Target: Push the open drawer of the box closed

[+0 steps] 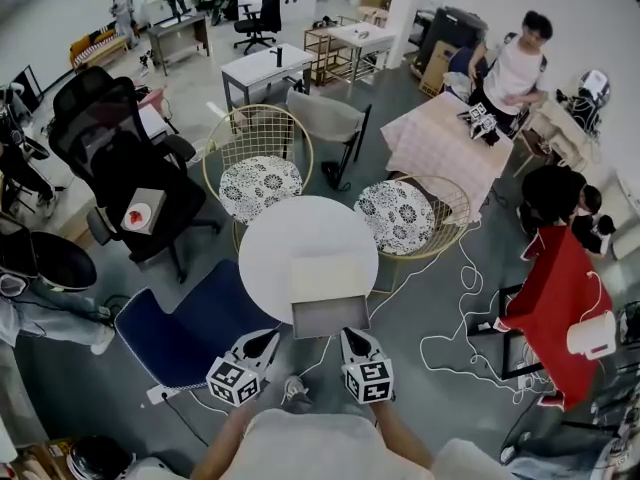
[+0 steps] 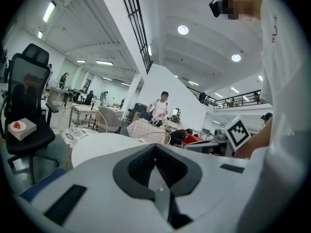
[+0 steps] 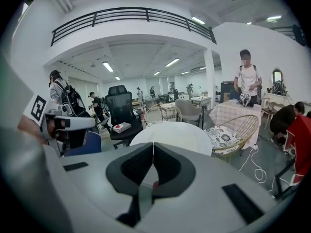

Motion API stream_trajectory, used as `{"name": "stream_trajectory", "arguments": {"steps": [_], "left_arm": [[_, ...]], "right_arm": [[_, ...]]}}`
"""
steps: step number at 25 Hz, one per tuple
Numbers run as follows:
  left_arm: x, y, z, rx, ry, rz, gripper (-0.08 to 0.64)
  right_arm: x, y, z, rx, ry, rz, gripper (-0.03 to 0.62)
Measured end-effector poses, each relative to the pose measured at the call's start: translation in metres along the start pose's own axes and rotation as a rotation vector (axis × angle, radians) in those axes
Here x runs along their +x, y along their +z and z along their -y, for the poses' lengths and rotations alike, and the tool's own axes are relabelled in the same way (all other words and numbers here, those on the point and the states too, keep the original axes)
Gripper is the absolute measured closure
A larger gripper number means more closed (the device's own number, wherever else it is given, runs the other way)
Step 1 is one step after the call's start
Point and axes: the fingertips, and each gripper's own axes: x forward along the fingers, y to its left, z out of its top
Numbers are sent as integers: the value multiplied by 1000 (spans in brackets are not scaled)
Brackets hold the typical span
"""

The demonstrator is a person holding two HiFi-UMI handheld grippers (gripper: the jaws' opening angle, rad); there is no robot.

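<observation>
The box (image 1: 330,273) sits on the round white worktop (image 1: 270,248). Its open drawer (image 1: 330,316) sticks out just ahead of the left claw (image 1: 262,343) and the right claw (image 1: 356,340), in between them. Both claws are shut tight and nothing is held. The drawer looks light and stiff, so no grip is needed. Its flat front can be pushed in the middle. The box may slide on the smooth top, so a slow push is likely best.
</observation>
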Motion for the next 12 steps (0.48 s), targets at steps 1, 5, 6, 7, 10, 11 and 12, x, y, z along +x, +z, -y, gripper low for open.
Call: {"name": "stream_trajectory", "arguments": {"steps": [1,5,6,7,10,11,12], "left_arm": [[1,1,0,2,-7,-1,548],[7,-2,0,-9,-21,-9,548],[9,-3,0,-11,-24,-12,548],[10,-5,1,-13,-27,-15,548],[16,-10,3,-18,-26,-22,548],[18,-11,3,-19,-21,-23,548],[20,-11,4,-21,-15,-22,548]], "right_arm": [[-1,1,0,1,-5,2,575],[-4,-5,6,12,-23,-9,575],[-4,-6,8,14,-27,-11,575],[-4,-8,9,16,-29,-13,575],[-4,-10,13,17,-26,-18,575],[-3,-10,15,16,-22,-19,575],[-3,-10,18,14,-17,-20,575]]}}
